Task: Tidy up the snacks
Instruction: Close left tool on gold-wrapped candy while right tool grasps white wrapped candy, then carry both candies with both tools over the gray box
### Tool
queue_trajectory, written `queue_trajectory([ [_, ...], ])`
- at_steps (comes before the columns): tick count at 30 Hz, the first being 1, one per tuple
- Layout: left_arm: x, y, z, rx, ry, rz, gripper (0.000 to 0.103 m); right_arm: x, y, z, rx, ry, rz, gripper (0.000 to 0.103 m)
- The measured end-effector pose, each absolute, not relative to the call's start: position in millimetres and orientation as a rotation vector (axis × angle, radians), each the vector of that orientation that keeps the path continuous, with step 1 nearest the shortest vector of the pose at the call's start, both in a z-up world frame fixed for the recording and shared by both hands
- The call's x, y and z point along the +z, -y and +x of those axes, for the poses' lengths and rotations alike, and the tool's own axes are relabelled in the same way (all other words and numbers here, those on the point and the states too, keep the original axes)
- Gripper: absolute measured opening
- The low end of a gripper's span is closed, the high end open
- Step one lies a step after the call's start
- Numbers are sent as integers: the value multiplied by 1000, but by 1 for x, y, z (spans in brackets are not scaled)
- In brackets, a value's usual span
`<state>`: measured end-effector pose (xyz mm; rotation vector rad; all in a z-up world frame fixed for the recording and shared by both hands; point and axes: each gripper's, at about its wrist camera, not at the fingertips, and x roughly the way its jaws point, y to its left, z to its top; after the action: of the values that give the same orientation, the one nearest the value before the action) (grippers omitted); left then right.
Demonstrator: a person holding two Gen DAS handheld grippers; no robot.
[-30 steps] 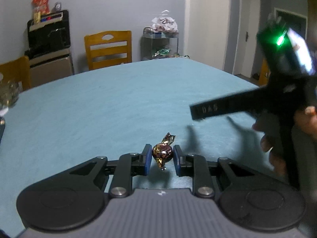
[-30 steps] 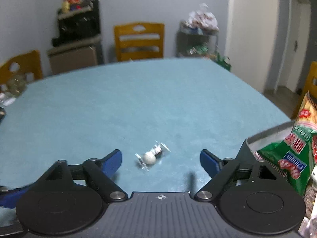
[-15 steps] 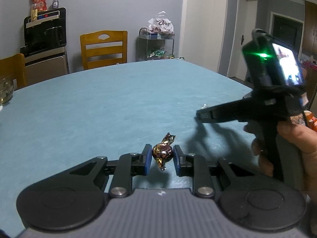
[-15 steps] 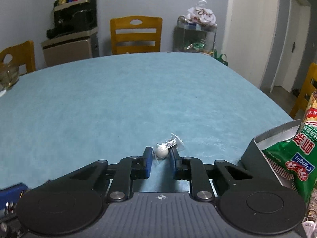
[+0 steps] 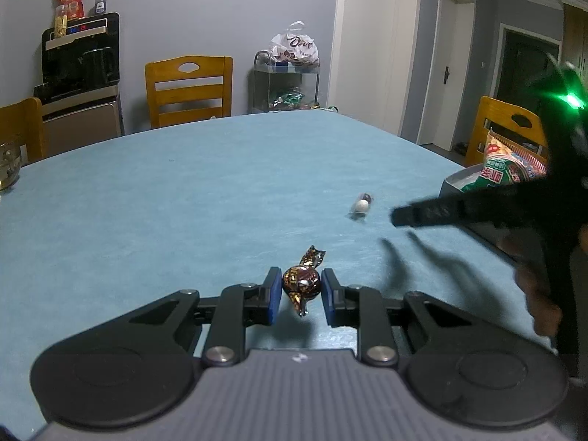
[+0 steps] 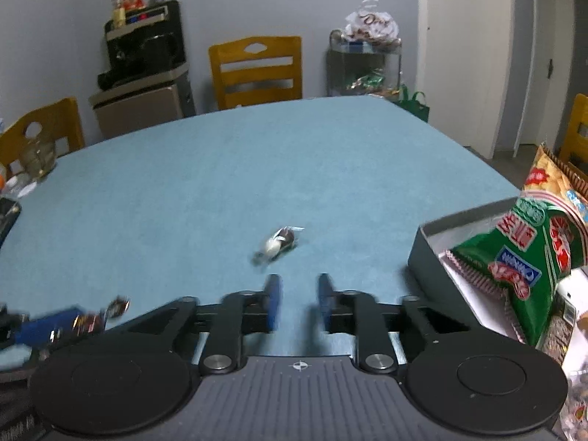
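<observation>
A blue table (image 6: pixel 220 191) fills the room. My left claw (image 5: pixel 300 290) clamps a brown candy (image 5: pixel 301 281). My right claw (image 6: pixel 296 294) is opening, empty; the white candy (image 6: pixel 277 244) lies at its twelve o'clock, box (image 6: pixel 426 253) at three.

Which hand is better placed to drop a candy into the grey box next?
Left. The left tool is shut on the brown-wrapped candy. The right tool sits nearer the grey box, but it is empty and opening, with the white candy lying loose on the table ahead.
</observation>
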<state>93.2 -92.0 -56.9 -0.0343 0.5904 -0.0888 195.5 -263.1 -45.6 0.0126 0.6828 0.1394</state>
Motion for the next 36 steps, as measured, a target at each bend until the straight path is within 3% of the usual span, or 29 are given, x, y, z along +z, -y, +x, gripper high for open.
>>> queue_trajectory([
  [4,-56,88,93,-80,-588,-31,21,-46,258,214,135,-683,43,44],
  [14,-58,94,92,-79,-585,-26,21,-61,249,248,76,-709,71,44],
  [21,-56,94,91,-76,-591,-26,21,-66,241,242,105,-683,-10,28],
  [22,-56,94,91,-74,-593,-25,21,-66,241,241,114,-684,-18,16],
  [36,-55,98,88,-68,-582,-6,21,-44,255,174,229,-661,-56,17],
])
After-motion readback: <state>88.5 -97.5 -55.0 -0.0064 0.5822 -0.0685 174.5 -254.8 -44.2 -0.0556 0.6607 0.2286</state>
